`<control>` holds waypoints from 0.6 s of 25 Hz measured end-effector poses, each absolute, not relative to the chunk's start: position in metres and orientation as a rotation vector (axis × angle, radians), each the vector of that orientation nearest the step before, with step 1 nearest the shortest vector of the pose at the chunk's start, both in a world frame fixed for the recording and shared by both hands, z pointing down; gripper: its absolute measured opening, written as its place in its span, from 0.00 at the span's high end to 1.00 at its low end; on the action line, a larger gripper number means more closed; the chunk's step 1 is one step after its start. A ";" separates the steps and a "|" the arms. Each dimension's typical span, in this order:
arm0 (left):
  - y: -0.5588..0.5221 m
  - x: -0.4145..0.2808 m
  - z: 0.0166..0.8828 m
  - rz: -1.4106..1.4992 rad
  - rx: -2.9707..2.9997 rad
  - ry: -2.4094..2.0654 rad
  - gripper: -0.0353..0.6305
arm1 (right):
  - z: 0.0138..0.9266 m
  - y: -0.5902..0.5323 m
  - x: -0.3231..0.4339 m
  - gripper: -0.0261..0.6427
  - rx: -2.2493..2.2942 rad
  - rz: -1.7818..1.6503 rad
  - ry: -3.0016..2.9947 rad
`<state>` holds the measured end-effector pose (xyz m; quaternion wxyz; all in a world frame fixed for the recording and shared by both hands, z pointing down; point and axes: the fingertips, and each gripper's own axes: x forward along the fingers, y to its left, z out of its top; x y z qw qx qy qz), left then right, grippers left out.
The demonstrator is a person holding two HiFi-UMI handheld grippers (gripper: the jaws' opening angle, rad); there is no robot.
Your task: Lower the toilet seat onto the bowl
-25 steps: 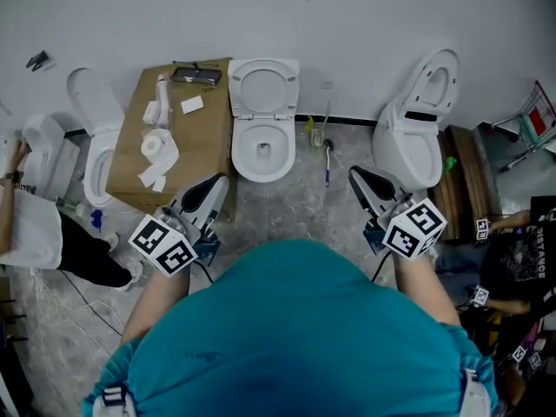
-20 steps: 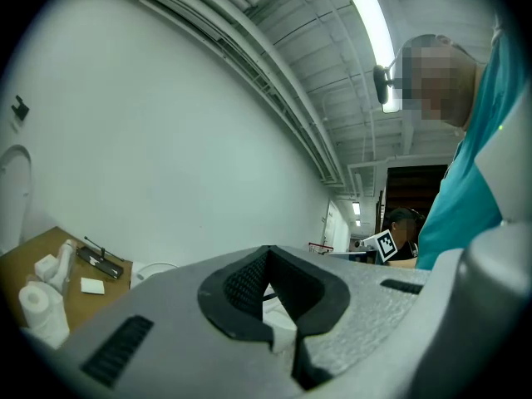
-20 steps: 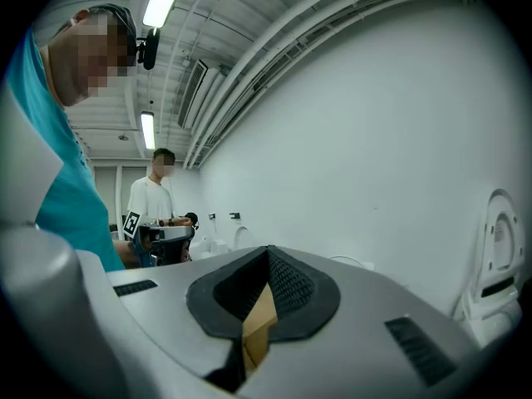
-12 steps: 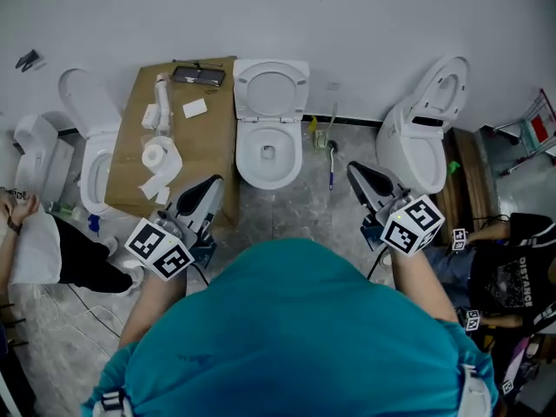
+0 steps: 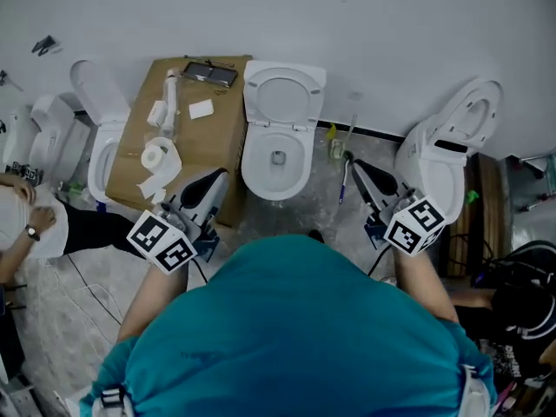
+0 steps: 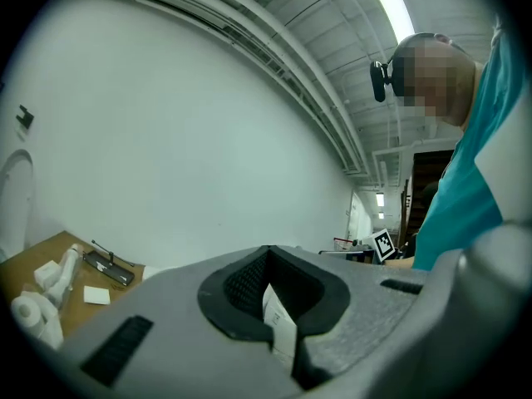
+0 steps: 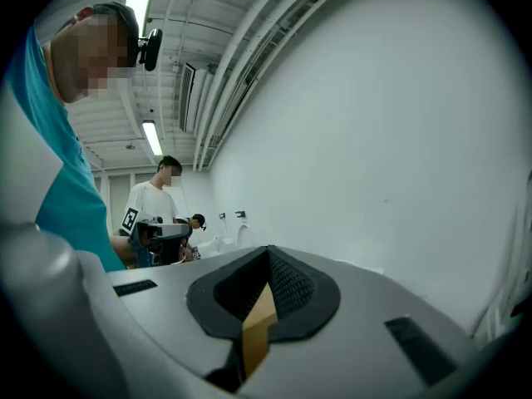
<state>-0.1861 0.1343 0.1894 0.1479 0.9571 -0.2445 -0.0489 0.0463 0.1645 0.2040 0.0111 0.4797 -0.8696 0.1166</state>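
teal shirt point(image 5: 295, 337), black head camera point(image 6: 380, 80); left gripper point(image 5: 215, 179) and right gripper point(image 5: 358, 167) both grey shells with black fingers point(image 6: 237, 285), white marker cube point(image 5: 162, 241) with black squares on each, black cable point(image 5: 198, 273) trailing

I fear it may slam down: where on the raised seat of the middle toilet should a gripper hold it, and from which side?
Grip the seat at its free top rim, farthest from the hinge: it stands upright against the wall, so that edge probably gives most control. Come from the front, over the bowl. The right gripper is shut; its jaws must open first.
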 end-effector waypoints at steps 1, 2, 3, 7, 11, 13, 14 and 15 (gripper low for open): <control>0.127 -0.172 0.189 -0.146 2.743 -0.737 0.96 | 0.205 0.155 0.060 0.97 1.471 0.364 -2.722; 0.121 -0.157 0.189 -0.153 2.728 -0.767 0.96 | 0.206 0.146 0.076 0.97 1.446 0.373 -2.731; 0.116 -0.141 0.189 -0.158 2.712 -0.787 0.96 | 0.206 0.138 0.091 0.97 1.420 0.386 -2.743; 0.095 -0.082 0.189 -0.134 2.678 -0.831 0.96 | 0.202 0.108 0.145 0.97 1.344 0.374 -2.776; 0.071 -0.032 0.187 -0.081 2.668 -0.863 0.96 | 0.204 0.078 0.184 0.97 1.297 0.390 -2.803; 0.066 -0.019 0.187 -0.058 2.676 -0.858 0.96 | 0.208 0.072 0.192 0.97 1.288 0.401 -2.809; 0.064 -0.016 0.188 -0.051 2.679 -0.856 0.96 | 0.210 0.069 0.194 0.97 1.286 0.406 -2.811; 0.061 -0.015 0.189 -0.046 2.680 -0.856 0.96 | 0.212 0.067 0.194 0.97 1.284 0.410 -2.811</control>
